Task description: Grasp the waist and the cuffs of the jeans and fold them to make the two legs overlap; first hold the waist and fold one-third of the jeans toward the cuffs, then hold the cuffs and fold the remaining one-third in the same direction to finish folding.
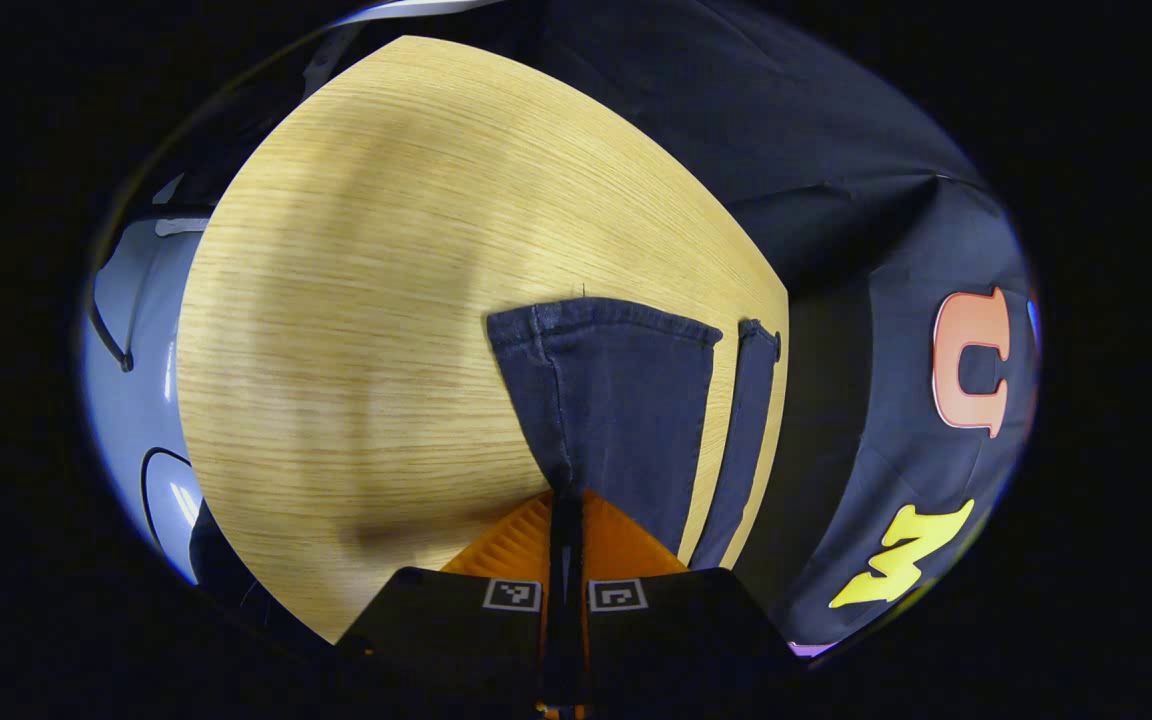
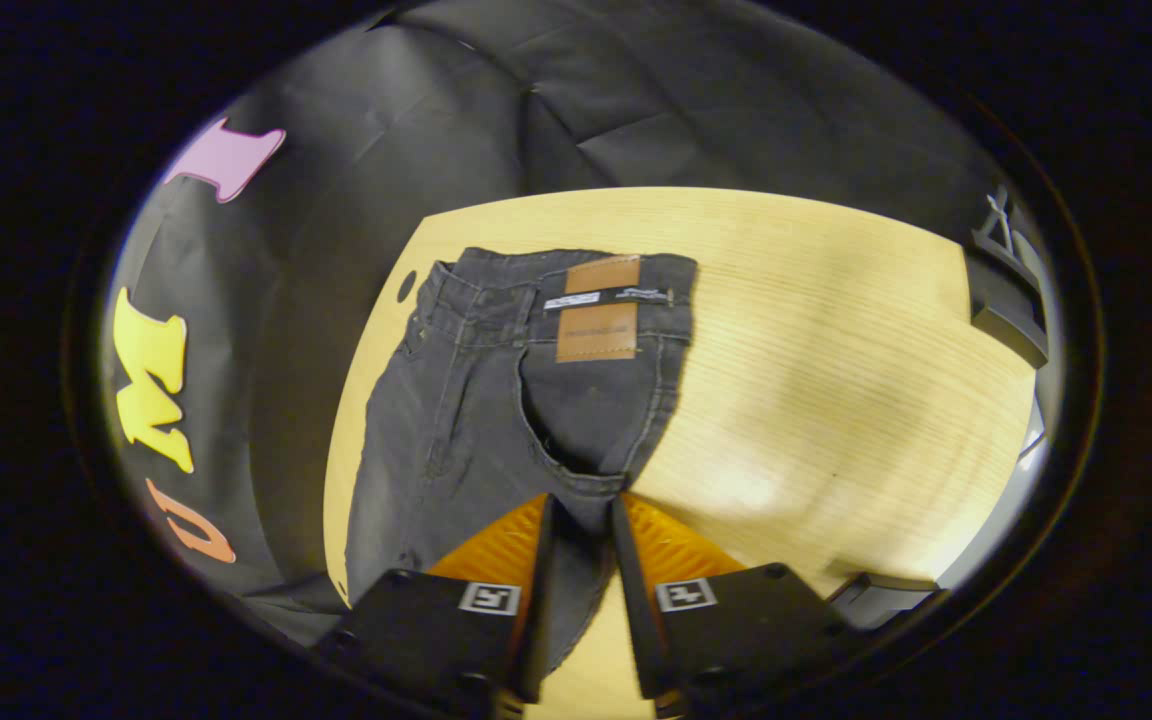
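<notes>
— Where are the jeans (image 2: 496,400) right now?

— Flat on the wooden desk (image 2: 836,330). In the right gripper view they run from the centre of the frame down to the bottom, waist (image 2: 556,285) at the far end near the desk's upper edge, with a brown leather patch (image 2: 598,320) on the waistband.

— And the cuffs?

— In the left gripper view, middle right of the frame. One cuff (image 1: 604,325) lies broad and square; the second cuff (image 1: 761,340) is a narrow strip just beside it, with a sliver of desk (image 1: 356,300) between the two legs, close to the desk's right edge.

— What's the left gripper (image 1: 566,515) doing?

— Its fingers are pressed almost together at the bottom centre, with the dark denim of the broad leg running straight into the thin slot between them. It looks pinched.

— The right gripper (image 2: 581,520)?

— Fingers set narrowly apart at the bottom centre, straddling a fold of denim below the crotch. Cloth sits in the gap, but I can't tell whether both fingers press on it.
</notes>
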The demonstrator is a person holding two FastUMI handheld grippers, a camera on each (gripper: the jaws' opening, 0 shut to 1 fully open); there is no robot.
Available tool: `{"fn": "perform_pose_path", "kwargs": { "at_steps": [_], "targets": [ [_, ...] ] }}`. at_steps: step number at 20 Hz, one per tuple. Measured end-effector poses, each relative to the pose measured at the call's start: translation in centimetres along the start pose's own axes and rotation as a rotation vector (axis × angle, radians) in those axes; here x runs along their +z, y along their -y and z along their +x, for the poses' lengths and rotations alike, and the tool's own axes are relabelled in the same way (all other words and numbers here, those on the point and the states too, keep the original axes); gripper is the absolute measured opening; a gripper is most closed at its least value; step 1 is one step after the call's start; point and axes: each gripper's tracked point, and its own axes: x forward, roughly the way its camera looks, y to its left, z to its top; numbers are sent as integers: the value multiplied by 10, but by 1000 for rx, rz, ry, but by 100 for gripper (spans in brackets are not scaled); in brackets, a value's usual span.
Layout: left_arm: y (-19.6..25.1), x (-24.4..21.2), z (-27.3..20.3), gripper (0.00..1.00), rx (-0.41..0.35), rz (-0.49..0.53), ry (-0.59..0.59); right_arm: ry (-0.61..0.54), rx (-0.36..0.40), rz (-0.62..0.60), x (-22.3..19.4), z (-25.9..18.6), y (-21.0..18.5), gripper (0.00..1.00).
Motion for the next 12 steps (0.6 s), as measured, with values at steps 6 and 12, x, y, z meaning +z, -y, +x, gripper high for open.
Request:
{"fn": "perform_pose_path", "kwargs": {
  "at_steps": [6, 12],
  "targets": [
    [2, 0, 0, 4, -2, -8, -4, 5, -13, -33, 2, -2, 1, 7],
    [36, 1, 1, 4, -83, -35, -12, 16, 43, -54, 8, -22, -22, 2]
  ]
}}
